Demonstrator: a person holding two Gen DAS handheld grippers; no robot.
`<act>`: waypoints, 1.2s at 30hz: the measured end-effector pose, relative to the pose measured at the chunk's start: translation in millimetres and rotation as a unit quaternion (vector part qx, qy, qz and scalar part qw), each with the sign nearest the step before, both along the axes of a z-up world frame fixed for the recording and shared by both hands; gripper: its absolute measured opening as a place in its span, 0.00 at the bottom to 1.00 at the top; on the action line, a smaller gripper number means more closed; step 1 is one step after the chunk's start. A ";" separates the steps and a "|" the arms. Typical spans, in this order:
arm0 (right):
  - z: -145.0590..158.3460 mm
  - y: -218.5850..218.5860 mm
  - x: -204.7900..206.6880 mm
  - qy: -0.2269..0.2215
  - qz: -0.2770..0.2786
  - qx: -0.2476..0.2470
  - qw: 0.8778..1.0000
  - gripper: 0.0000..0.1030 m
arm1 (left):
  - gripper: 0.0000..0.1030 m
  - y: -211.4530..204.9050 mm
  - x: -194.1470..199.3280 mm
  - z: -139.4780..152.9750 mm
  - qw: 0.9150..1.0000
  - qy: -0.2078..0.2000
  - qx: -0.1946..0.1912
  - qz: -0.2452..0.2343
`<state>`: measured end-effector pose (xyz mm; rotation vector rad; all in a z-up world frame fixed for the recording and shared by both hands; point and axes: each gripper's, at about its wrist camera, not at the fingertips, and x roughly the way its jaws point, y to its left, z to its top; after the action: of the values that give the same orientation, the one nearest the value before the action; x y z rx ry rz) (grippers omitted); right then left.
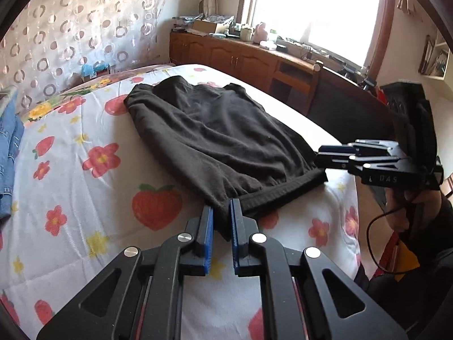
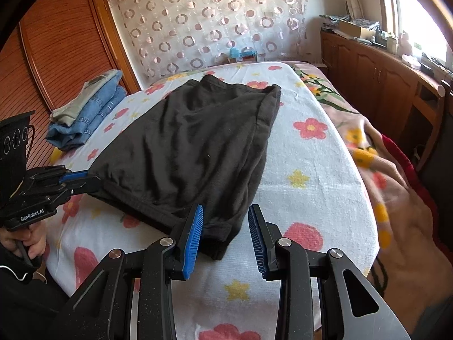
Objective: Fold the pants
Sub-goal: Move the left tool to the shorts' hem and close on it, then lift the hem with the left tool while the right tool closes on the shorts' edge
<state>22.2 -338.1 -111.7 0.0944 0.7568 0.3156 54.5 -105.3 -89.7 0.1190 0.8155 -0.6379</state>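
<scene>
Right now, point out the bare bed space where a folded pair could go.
Free: flowered sheet right of the black pants, up to the pink blanket; also the strip between pants and folded jeans. Crowded: near edge, where left gripper pinches the hem and right gripper hovers open.

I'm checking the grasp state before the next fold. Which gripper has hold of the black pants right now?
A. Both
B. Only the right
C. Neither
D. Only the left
D: the left gripper is pinched on a near corner of the pants, while the right gripper is open, its fingers straddling the other near corner without gripping it.
</scene>
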 end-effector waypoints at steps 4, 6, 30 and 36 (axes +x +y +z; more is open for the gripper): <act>-1.6 5.2 -2.0 -0.001 0.000 -0.009 1.000 0.34 | 0.12 2.4 2.8 -9.2 1.000 0.012 0.004 0.007; -3.5 6.1 -0.5 0.001 -0.007 -0.018 1.000 0.34 | 0.12 3.8 3.7 -12.3 1.000 0.015 0.003 0.009; -10.7 18.8 4.2 0.017 -0.007 -0.044 0.999 0.36 | 0.29 9.6 9.6 -23.2 0.999 0.028 0.005 0.033; -10.7 15.8 4.6 0.019 0.004 -0.040 0.999 0.35 | 0.22 9.1 9.1 -24.3 0.999 0.025 -0.004 0.021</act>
<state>26.8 -322.3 -122.4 0.0214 0.8073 0.2916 63.6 -96.3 -114.0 0.0778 0.8608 -0.6062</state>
